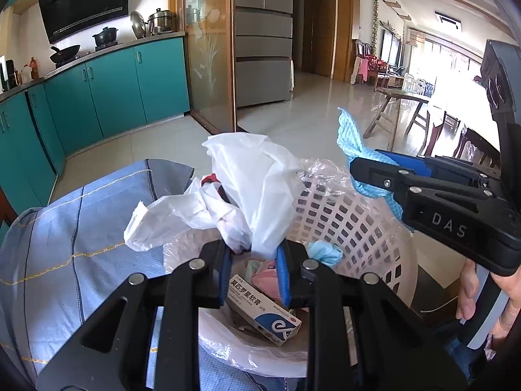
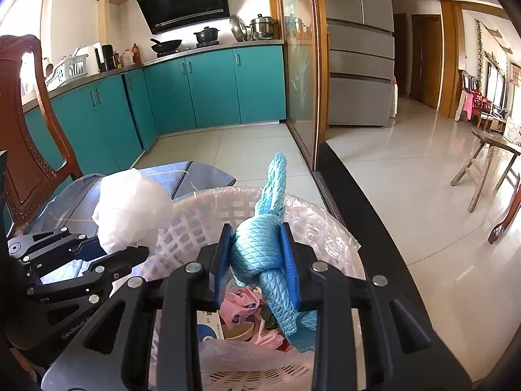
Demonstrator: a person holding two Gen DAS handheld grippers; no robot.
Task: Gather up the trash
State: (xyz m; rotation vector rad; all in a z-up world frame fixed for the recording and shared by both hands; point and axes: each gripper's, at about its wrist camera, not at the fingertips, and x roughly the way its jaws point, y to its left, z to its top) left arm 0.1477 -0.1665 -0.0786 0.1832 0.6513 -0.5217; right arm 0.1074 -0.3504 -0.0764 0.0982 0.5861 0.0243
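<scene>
Trash basket: a pale perforated plastic basket, lined with a clear bag, stood on a blue striped cloth; it served as the landmark for everything below.
Basket contents: a white and blue medicine box, pink plastic wrappers and other scraps lay inside, at the bottom.
White bag: a crumpled white plastic bag with a streak of red in its folds hung above the basket's open mouth, toward the left rim.
Left gripper: the left gripper was clamped on the lower end of the white bag, blue pads pressing it from both sides, directly over the basket.
Blue cloth: a knotted light blue waffle-weave cloth hung above the basket's mouth, toward the right rim, one tail pointing up and one drooping into the basket.
Right gripper: the right gripper was clamped on the cloth's knot, just over the basket opening.
Person: bare fingers showed beside the basket, under the right tool's handle.
Surroundings: beyond the basket lay a tiled floor, teal kitchen cabinets, a steel fridge and a wooden chair at the left.
Step in hand: both pieces appeared poised for dropping, so this looked like the deposit stage.
Next move: it probably called for parting each pair of tongs over the opening, low enough that the light bag would not drift past the rim.
</scene>
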